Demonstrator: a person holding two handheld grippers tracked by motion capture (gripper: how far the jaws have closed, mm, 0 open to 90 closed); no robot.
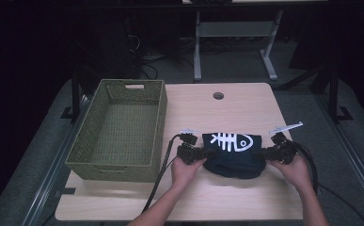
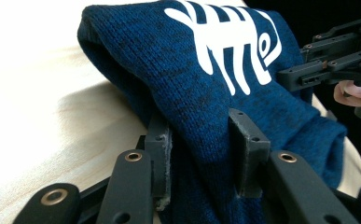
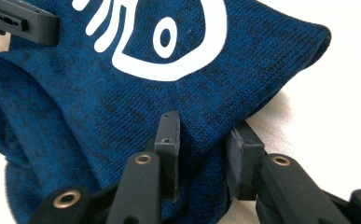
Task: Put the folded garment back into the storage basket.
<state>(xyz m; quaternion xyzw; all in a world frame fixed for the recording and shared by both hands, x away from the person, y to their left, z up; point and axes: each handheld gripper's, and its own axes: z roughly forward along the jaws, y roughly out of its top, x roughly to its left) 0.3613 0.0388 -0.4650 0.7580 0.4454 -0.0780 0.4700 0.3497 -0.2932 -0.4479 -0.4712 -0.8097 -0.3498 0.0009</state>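
a: where does the folded blue garment [image 1: 233,153] lie?
b: on the table [image 1: 217,197], long axis running between left gripper [image 1: 199,153] and right gripper [image 1: 265,153], each clamped on one end; basket [image 1: 157,123] leftward.

Left gripper [image 1: 207,153] and right gripper [image 1: 263,153] face each other, jaws clamped, hands low.
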